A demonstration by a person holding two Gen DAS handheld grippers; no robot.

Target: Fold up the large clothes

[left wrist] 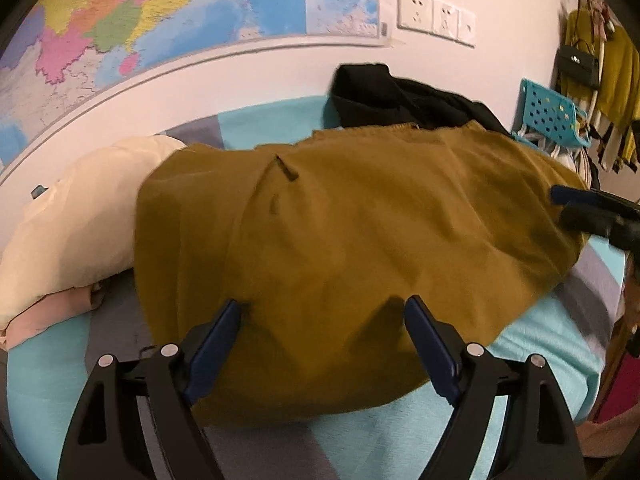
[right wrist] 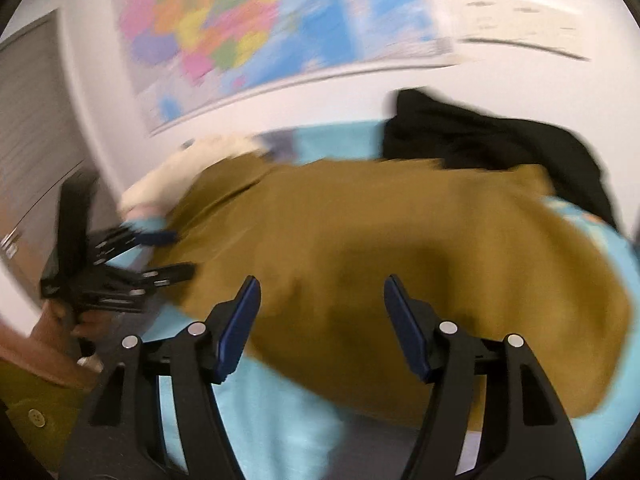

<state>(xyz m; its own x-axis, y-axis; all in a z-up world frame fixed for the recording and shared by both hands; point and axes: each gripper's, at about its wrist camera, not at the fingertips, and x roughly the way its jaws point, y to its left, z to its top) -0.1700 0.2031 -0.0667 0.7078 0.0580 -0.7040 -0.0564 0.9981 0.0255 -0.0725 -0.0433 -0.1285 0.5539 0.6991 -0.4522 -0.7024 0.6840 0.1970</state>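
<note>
Hovering over the mustard garment [left wrist: 340, 240], left gripper [left wrist: 322, 336] and right gripper [right wrist: 322, 316] gape empty

Mustard-brown garment [left wrist: 352, 248] before me lies spread flat across the bed [left wrist: 540, 344], smooth, a short dark slit at its far left, its near edge rounded.
</note>
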